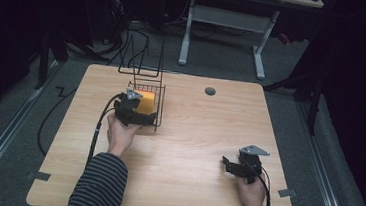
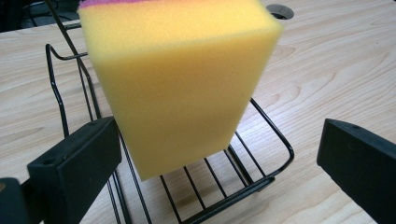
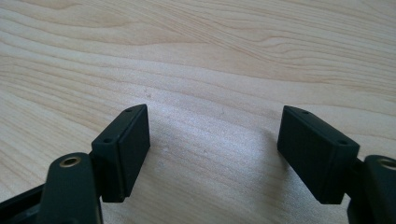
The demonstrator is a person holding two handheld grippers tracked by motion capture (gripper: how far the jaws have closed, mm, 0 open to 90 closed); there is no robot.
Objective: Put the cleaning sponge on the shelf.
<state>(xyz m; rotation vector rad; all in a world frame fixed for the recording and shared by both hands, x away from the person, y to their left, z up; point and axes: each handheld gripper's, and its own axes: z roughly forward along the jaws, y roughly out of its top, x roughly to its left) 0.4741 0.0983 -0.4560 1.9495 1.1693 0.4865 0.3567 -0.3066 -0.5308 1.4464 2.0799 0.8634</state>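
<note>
A yellow sponge [image 1: 146, 102] [image 2: 177, 79] with a pink-purple top layer stands tilted on end in a small black wire basket [image 1: 160, 110] [image 2: 276, 134] at the table's back left. My left gripper [image 1: 143, 116] [image 2: 219, 144] is at the basket's near side, open. Its jaws stand wide on either side of the sponge's lower end; the left jaw is close to the sponge and the right jaw is well apart from it. My right gripper [image 1: 225, 166] [image 3: 215, 135] rests low over bare wood at the front right, open, with nothing between its jaws.
Tall black wire loops [image 1: 142, 59] rise behind the basket. A round grey cable hole [image 1: 210, 91] [image 2: 280, 10] sits in the wooden table [image 1: 193, 134] near its back edge. A white desk frame [image 1: 225, 31] stands on the floor beyond.
</note>
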